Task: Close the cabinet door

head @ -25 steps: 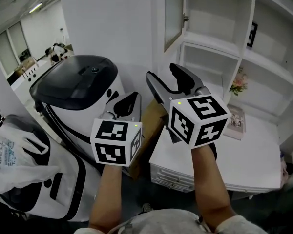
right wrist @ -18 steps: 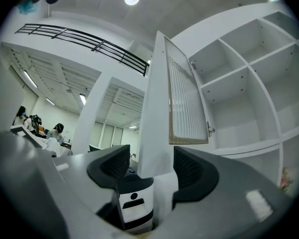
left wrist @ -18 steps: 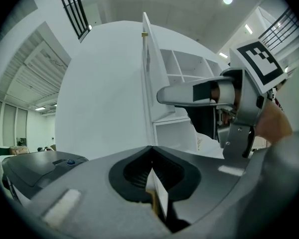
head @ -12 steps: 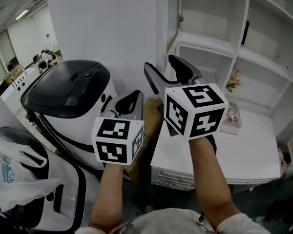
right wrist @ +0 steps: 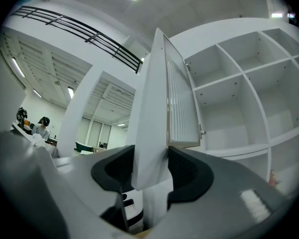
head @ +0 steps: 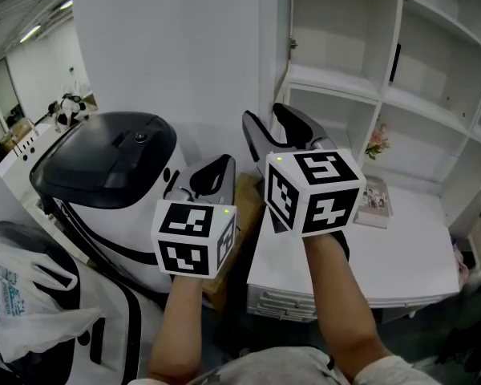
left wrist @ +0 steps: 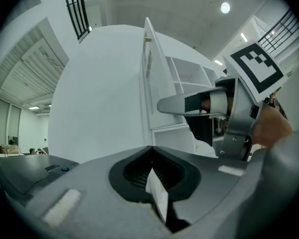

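Jaws first: our right gripper has just been closing its jaws. The lower free corner of the cabinet door sits right between them and fills the gap. The pads look to be pressing on both faces of it. Our left gripper has its jaws together and isn't carrying anything we can name. Only a thin white sliver shows in the seam, and we can't tell what it is. It hangs just beside the right one, pointing about level.

The door stands swung out, nearly edge-on to us, at the left end of the white shelf unit, upper row. It's above the white surface. The hinge side is at the unit and the free edge faces us.

We reckon the door is light and stiff and will swing easily on its hinges, so it wants steering more than squeezing. The middle is a ribbed panel, glass or plastic, we can't say which, so we'd keep off it. The solid frame at the free edge is the place to grab, far from the hinge, which is where we've got it. The painted frame looks smooth, so a corner pinch could slip. We'd follow the arc gently and let go before the jaws get trapped against the unit.
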Tool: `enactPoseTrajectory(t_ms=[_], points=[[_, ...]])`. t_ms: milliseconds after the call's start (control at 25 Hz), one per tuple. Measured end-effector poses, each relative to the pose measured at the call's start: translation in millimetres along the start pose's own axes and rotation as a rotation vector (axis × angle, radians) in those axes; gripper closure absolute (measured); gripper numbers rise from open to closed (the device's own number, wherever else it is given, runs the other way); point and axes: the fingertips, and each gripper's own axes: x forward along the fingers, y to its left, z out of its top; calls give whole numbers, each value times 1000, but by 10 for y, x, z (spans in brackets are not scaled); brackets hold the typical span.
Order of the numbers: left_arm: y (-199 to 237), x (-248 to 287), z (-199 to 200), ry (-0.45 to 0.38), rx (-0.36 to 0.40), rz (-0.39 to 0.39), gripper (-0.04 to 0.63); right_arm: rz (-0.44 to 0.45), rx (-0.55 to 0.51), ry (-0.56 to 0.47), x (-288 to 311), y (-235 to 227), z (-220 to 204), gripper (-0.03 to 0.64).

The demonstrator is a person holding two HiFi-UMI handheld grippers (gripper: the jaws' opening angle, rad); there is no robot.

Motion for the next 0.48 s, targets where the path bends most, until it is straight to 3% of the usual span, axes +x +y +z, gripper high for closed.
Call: enactPoseTrajectory(t_ms=[480], points=[[-111,68,107,-29,8,-30,597,10,22,-13,-117,-113,9,424]])
